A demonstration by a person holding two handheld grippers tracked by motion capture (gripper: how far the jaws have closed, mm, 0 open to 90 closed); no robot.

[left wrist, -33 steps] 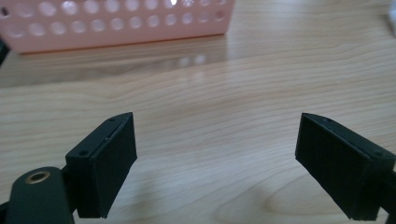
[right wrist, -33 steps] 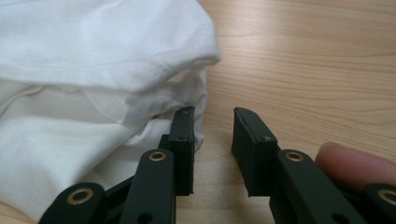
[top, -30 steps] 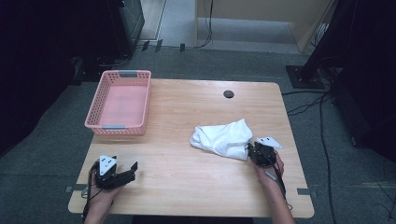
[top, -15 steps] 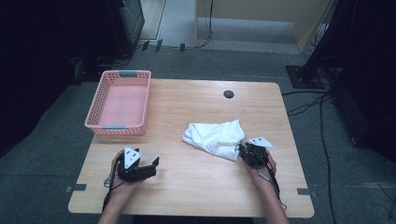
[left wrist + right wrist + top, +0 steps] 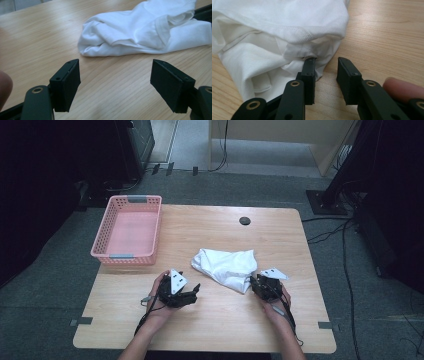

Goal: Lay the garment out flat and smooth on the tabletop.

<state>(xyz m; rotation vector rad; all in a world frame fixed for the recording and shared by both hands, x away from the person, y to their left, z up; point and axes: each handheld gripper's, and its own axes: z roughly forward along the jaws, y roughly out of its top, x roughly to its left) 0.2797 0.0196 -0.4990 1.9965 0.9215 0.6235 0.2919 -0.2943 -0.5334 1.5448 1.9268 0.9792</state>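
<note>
Shirt point(image 5: 227, 267) against right gripper point(image 5: 256, 285)

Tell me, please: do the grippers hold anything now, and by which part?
Nothing is held. The left gripper is open over bare table, short of the shirt. The right gripper touches the shirt's edge with one jaw, but the gap between its jaws is empty.

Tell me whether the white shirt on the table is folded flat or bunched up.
Bunched up: the white shirt lies in a crumpled heap on the table, with loose folds overlapping.
</note>
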